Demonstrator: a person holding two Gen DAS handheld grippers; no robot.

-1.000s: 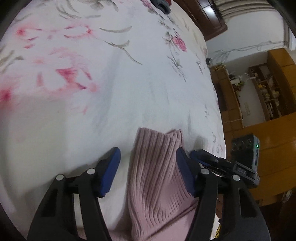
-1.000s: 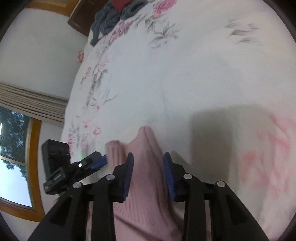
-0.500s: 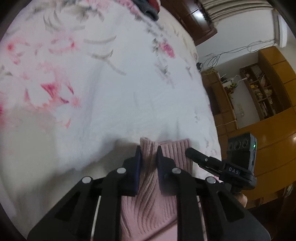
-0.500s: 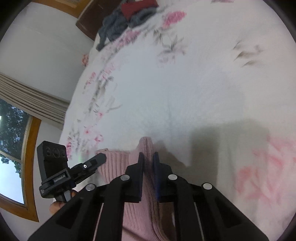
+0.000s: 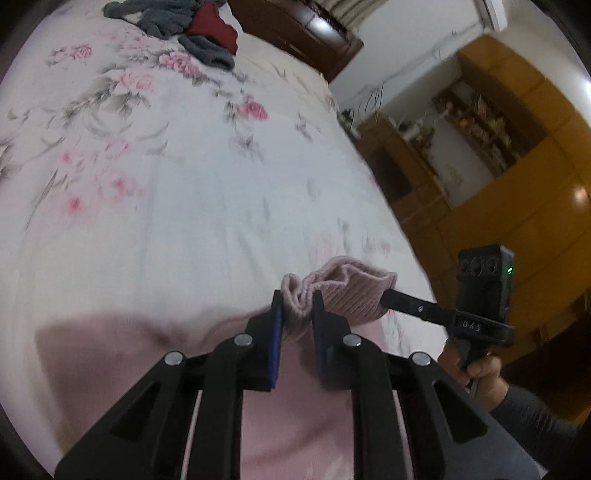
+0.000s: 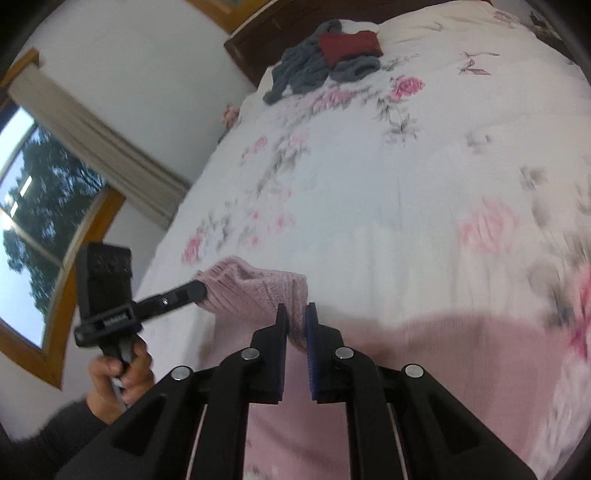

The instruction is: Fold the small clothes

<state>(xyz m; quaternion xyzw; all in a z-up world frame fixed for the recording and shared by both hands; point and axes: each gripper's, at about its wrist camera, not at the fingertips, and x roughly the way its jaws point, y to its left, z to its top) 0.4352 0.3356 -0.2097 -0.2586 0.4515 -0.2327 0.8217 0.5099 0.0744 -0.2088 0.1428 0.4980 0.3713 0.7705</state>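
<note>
Closest in, the left gripper [image 5: 297, 308] is clamped on one corner of the ribbed edge of a pink knit garment [image 5: 343, 291], the wool bunched between its blue-padded jaws. Just beside it, the right gripper [image 6: 296, 319] pinches the other corner of the same edge, its jaws nearly together with a thin fold of knit between them. The rest of the garment hangs down below both grippers, blurred, over the near edge of the bed. A hand [image 6: 122, 373] in a dark sleeve grips the left tool's handle. Beyond lies the floral bedspread [image 5: 166, 177], white with pink roses. At the far end of it sits a heap of grey clothes [image 6: 306, 70] with a dark red piece [image 6: 349, 44] on top, near the wooden headboard [image 5: 295, 27].
</note>
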